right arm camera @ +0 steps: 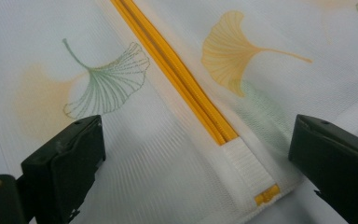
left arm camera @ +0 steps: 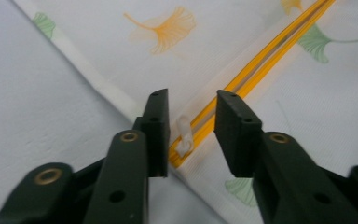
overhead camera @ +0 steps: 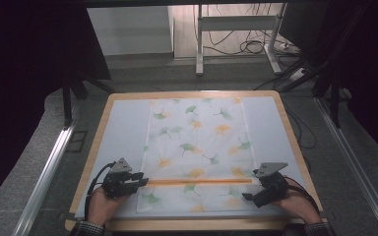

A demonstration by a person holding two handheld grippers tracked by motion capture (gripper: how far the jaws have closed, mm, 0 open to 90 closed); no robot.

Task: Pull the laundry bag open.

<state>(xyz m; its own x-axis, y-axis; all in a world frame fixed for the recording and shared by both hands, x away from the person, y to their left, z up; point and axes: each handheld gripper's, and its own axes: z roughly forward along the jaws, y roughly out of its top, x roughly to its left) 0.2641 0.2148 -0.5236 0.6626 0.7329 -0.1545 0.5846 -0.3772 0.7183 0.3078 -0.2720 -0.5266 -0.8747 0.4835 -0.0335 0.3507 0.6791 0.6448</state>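
Wooden-edged table [overhead camera: 281, 105] bears a mesh bag [overhead camera: 199, 147]; each hand-held gripper spread, left [overhead camera: 137, 180], right [overhead camera: 250, 196].

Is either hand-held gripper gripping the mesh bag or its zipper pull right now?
Neither. The left hand-held gripper is open with the white zipper pull between its jaws, untouched. The right hand-held gripper is open over the zipper's far end.

Mat [overhead camera: 123, 128] bare both sides of flat bag [overhead camera: 199, 147]; nothing upright blocks passage.
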